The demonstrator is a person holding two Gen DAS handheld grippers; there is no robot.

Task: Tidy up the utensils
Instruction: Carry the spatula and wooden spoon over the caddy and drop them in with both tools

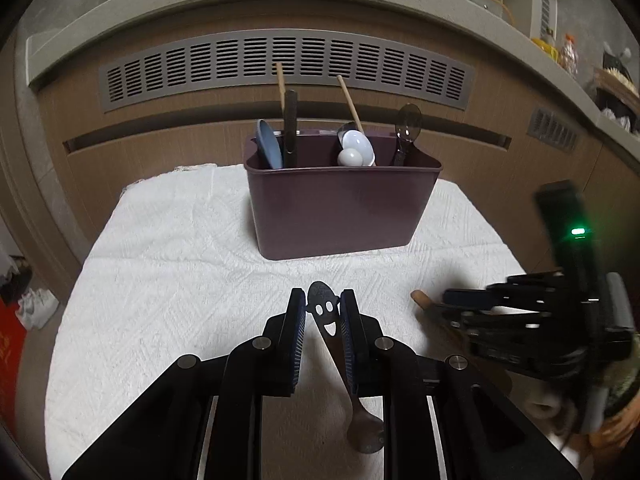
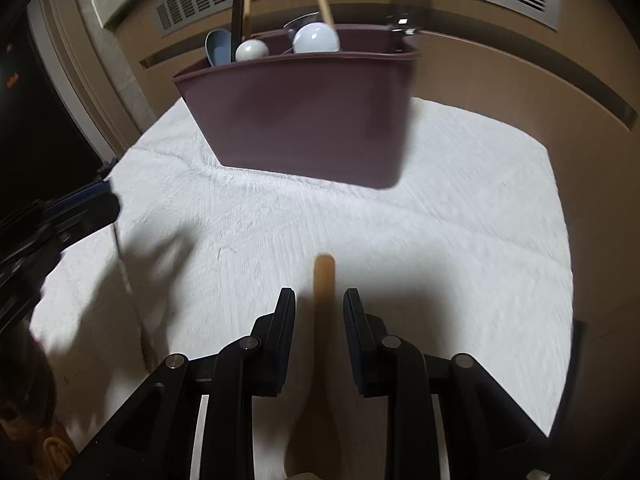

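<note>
Most of the sorting looks done to me: the maroon utensil caddy (image 1: 340, 208) stands at the far side of the table and already holds a blue spoon (image 1: 267, 145), a black handle with a wooden stick (image 1: 280, 80) behind it, two white ladle-like spoons (image 1: 357, 148) with another wooden handle slanting up from them, and a clear dark plastic spoon (image 1: 408, 128) in the right-hand end. What remains, as far as I can see, are the two pieces I am carrying. My left gripper (image 1: 323, 312) is clamped on a metal spoon with a smiley-face handle (image 1: 326, 312); the cut-out end sticks up between the pads, and the bowl hangs down beneath my fingers, clear of the cloth. My right gripper (image 2: 319, 308) has a wooden spoon (image 2: 323, 280) lying between its jaws, handle pointing toward the caddy and the broad bowl near the camera; the jaws are narrow, but the frame is smeared and I cannot tell whether the pads are pressing on it. Both pieces are well short of the caddy, so I judge that two drops are left. The surface is a white textured cloth (image 1: 180, 248) covering the table, with nothing else loose on it that I can see. Behind it runs a brown wood-toned wall panel with a long grey slatted vent (image 1: 284, 64), and a shelf at the right with jars and bottles.
</note>
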